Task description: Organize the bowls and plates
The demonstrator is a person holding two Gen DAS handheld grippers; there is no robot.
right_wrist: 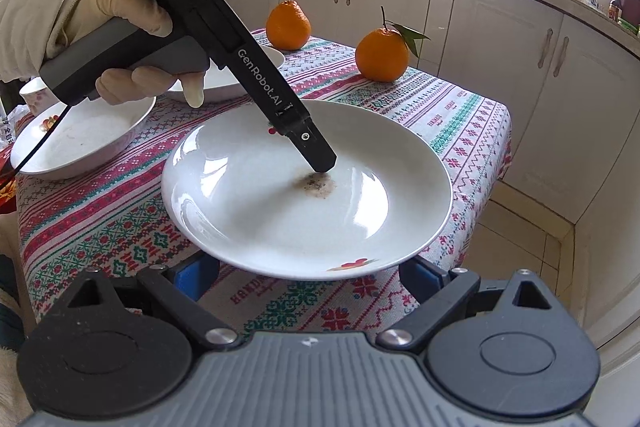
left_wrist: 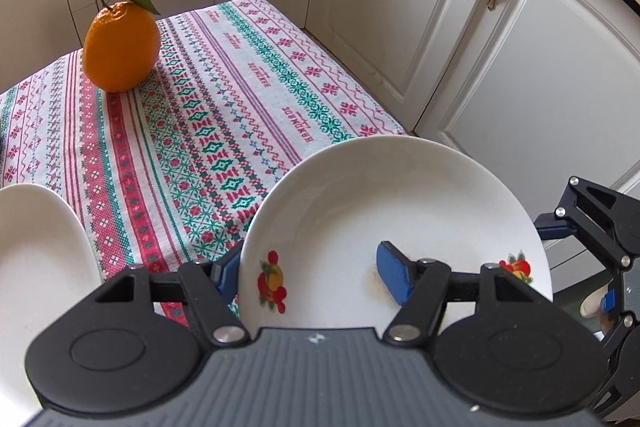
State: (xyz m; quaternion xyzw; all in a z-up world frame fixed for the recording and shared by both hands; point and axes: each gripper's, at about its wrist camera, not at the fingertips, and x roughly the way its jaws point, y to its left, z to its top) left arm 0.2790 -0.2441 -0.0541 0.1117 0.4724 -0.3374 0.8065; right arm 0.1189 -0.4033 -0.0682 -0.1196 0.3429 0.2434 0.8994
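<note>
A white plate (left_wrist: 384,203) with fruit decals and a brown stain at its middle (right_wrist: 304,195) is tilted up off the patterned tablecloth (left_wrist: 192,115). My left gripper (left_wrist: 312,275) is shut on its near rim, one blue pad (left_wrist: 394,277) inside the plate, the other below it. In the right wrist view the left gripper (right_wrist: 316,155) reaches into the plate from above. My right gripper (right_wrist: 308,275) is open, its blue pads (right_wrist: 196,275) low at either side of the plate's near edge.
A second white plate (right_wrist: 80,143) and a third behind it (right_wrist: 236,75) lie at the table's left, also seen in the left wrist view (left_wrist: 36,259). Two oranges (right_wrist: 382,55) (right_wrist: 288,25) stand at the back. Cabinets (left_wrist: 500,75) close by on the right.
</note>
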